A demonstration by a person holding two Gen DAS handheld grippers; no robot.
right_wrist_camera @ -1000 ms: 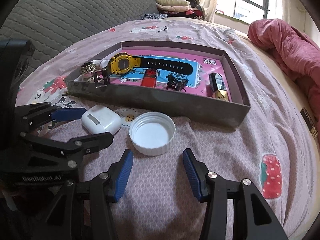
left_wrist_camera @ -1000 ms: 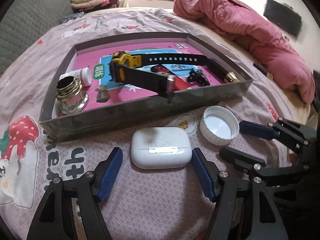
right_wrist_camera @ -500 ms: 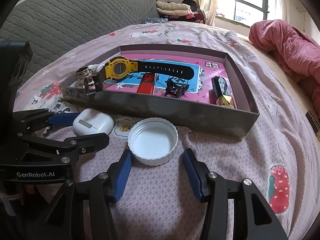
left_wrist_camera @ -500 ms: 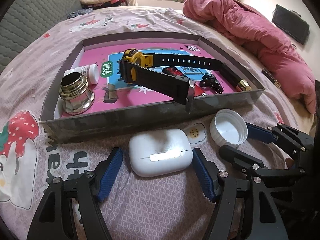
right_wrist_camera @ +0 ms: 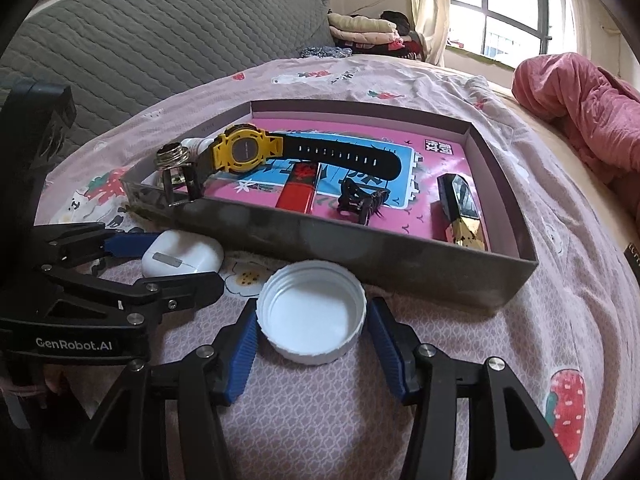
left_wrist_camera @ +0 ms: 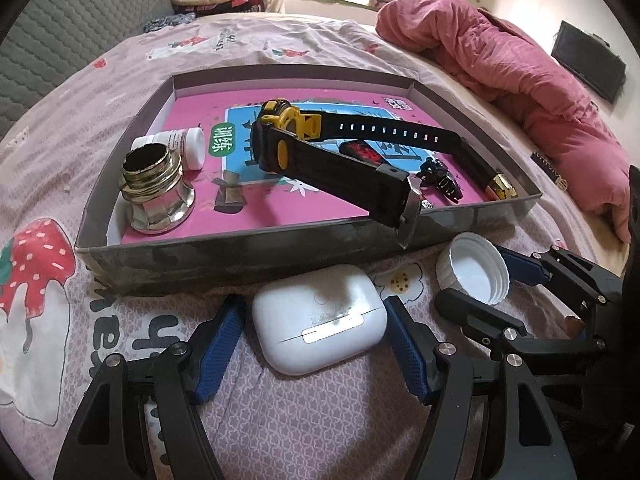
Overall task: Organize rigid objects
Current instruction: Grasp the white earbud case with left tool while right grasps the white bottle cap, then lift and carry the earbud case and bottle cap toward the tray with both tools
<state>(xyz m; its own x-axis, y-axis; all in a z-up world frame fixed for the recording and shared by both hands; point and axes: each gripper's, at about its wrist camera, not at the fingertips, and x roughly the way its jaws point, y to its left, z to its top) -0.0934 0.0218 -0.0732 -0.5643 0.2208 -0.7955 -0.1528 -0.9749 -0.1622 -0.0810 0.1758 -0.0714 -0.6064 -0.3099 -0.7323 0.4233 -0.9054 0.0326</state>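
- On the far left of the grey tray (left_wrist_camera: 168, 268), a brass threaded fitting (left_wrist_camera: 156, 192) stands upright, with a small white bottle (left_wrist_camera: 180, 144) lying just behind it.
- Next along, the yellow-and-black watch (left_wrist_camera: 288, 140) sprawls across the tray's pink floor, its buckle end hanging over the near wall.
- Further right in the tray lie a red-and-black stick (right_wrist_camera: 300, 188), a black hair clip (right_wrist_camera: 358, 202) and, nearest the right wall, a black-and-gold case (right_wrist_camera: 460, 210).
- Down on the bedsheet (left_wrist_camera: 300, 420), just outside the near wall, sits the white earbud case (left_wrist_camera: 320, 320).
- The left gripper (left_wrist_camera: 316, 344) straddles it, jaws wide, blue pads either side; whether they touch it is hard to tell, and they grip nothing.
- Right of that, the white cap (right_wrist_camera: 312, 312) lies open side up on the sheet.
- The right gripper (right_wrist_camera: 312, 344) brackets the cap, its jaws having just been opening, the cap between them, unclamped.
- Far right, a pink quilt (left_wrist_camera: 520, 68) is heaped on the bed.
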